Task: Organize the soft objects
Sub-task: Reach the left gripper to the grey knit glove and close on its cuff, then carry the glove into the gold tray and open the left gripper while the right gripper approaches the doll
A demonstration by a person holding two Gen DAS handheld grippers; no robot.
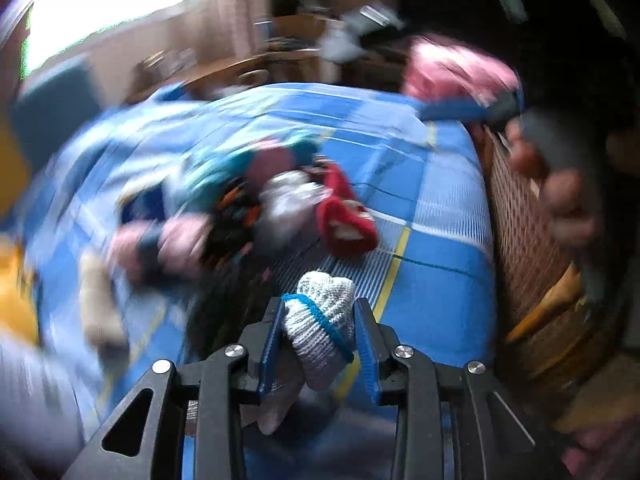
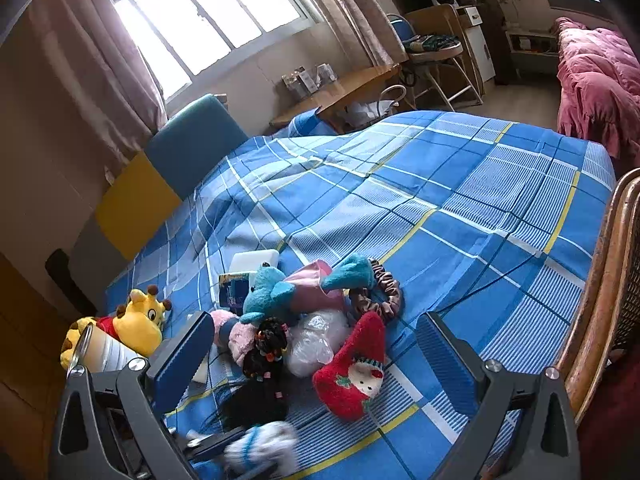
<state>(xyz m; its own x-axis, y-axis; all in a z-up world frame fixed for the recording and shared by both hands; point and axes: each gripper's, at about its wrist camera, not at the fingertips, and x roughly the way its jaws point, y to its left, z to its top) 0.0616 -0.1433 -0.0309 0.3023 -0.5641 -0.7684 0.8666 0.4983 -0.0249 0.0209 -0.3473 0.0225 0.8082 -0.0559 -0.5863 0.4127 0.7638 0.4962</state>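
1. Sock (image 1: 320, 320), grey knit with a blue band, sits between the blue pads of the left gripper (image 1: 320, 338). The jaws are clamped on it, both pads pressing its sides, and it bulges out in front of them. The pinch falls near the banded middle, likely so the soft roll cannot slip out.
2. Right gripper (image 2: 320, 364) hangs over the pile with its jaws wide apart and nothing between them. It appears to be waiting its turn.
3. Remaining soft things lie bunched on the blue plaid bed (image 2: 460, 184): a red Santa sock (image 2: 356, 372), a teal plush (image 2: 272, 288), a brown scrunchie (image 2: 380, 292), a clear bag (image 2: 316, 340) and a black hair tie bundle (image 2: 268, 344). A giraffe toy (image 2: 140, 324) lies apart at the left.
4. Wicker chair (image 1: 528, 256) stands just beside the bed at the right edge; a hand (image 1: 560, 192) shows in front of it.
5. Sorting looks barely begun, since most items are still heaped together. Where the sock belongs cannot be told.
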